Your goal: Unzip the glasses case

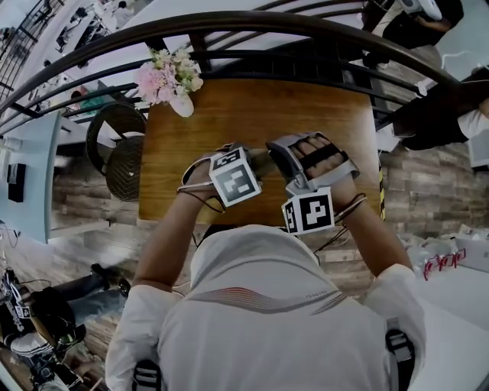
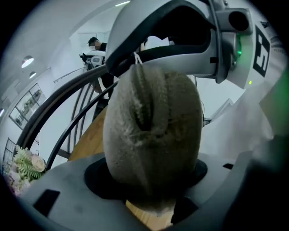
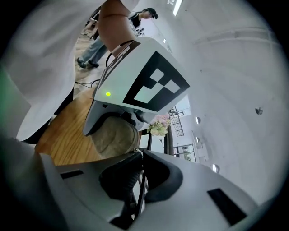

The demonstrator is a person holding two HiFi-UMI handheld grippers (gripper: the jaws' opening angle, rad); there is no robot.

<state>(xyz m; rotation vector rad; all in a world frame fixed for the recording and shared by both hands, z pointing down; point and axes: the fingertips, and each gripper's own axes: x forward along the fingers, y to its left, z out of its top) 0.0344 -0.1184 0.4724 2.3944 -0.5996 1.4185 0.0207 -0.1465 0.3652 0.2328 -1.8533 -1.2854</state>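
Khaki glasses case (image 2: 153, 135), brown wooden table (image 1: 252, 114)

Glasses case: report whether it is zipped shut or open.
Barely open, it seems: the left gripper view shows a short dark gap in the zip of the glasses case, its halves otherwise together.

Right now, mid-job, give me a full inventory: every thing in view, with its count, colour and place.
glasses case: one, grey-brown fabric, clamped in the left gripper's jaws over the table
zipper pull: one, white cord, at the case's top end, pinched by the right gripper's jaws
table: one, brown wood, under both grippers
flowers: one bunch, pink and white, at the table's far left corner
chair: one, dark wicker, left of the table
railing: one, dark and curved, beyond the table
bystanders: at least two, dark clothes, top right
left gripper: one, grey, jaws shut on the case
right gripper: one, grey, jaws shut on the pull
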